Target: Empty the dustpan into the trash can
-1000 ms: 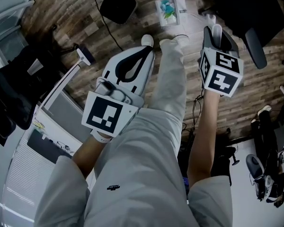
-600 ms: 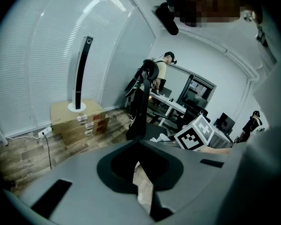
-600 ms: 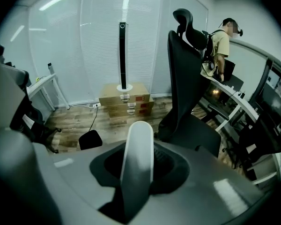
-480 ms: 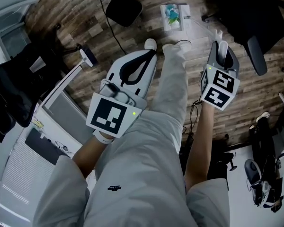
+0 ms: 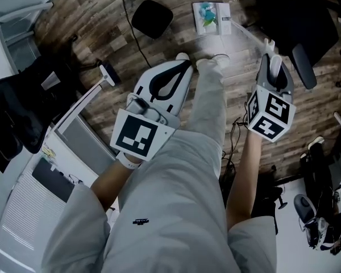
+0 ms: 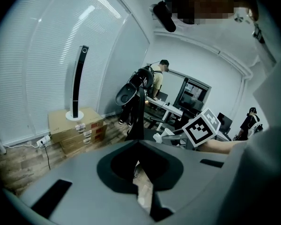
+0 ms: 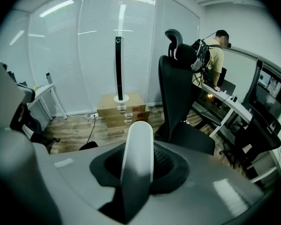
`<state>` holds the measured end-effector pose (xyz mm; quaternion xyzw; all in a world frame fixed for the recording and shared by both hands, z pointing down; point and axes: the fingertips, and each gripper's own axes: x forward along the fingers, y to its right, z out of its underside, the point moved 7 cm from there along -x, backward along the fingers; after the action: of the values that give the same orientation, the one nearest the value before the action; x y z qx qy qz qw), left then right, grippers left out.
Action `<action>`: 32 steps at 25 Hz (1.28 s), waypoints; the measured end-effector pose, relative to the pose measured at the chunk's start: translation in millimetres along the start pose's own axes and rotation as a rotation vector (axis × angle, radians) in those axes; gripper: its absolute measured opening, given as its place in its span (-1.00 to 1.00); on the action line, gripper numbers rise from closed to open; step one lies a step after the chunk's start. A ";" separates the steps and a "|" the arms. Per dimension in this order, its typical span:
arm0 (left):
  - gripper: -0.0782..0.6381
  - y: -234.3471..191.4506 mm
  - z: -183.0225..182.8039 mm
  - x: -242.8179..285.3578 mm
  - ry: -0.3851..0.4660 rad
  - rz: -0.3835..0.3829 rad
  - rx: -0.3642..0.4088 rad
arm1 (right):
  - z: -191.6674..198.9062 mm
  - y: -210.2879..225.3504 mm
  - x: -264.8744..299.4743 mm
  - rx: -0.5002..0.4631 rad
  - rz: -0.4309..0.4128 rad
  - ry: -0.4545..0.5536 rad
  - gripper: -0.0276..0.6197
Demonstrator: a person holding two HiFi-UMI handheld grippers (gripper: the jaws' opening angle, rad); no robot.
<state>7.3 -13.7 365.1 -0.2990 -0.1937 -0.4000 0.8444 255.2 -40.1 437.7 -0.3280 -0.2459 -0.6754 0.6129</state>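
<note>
As right tongs (image 7: 139, 172) close on handle (image 7: 137, 139), floor (image 5: 102, 27) open

In the head view the person's legs (image 5: 176, 198) fill the lower middle, feet toward the top. The left gripper (image 5: 178, 68) lies left of them and the right gripper (image 5: 273, 67) to their right, with a handle (image 5: 276, 62) between its jaws. The dustpan (image 5: 211, 17) lies on the floor (image 5: 102, 33) at upper centre, beyond the feet, with a round bin (image 5: 152, 17) just left of it. An office chair (image 5: 298, 21) fills the upper right. In the right gripper view, a tower fan (image 7: 118, 67) stands on stacked cardboard boxes (image 7: 122, 112), left of the chair.
</note>
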 end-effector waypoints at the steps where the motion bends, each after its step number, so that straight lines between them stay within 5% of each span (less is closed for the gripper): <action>1: -0.76 1.3 -2.4 -1.8 0.004 0.000 0.002 | -5.4 0.3 -4.5 0.002 0.002 0.011 -0.59; 32: -0.76 -2.6 -43.0 -53.3 0.158 0.013 0.150 | -139.8 -62.5 -161.8 -0.097 -0.089 0.313 -0.59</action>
<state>-23.2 -13.5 303.8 -0.2037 -0.1539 -0.4010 0.8798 179.0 -26.9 228.7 -0.2367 -0.1291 -0.7559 0.5966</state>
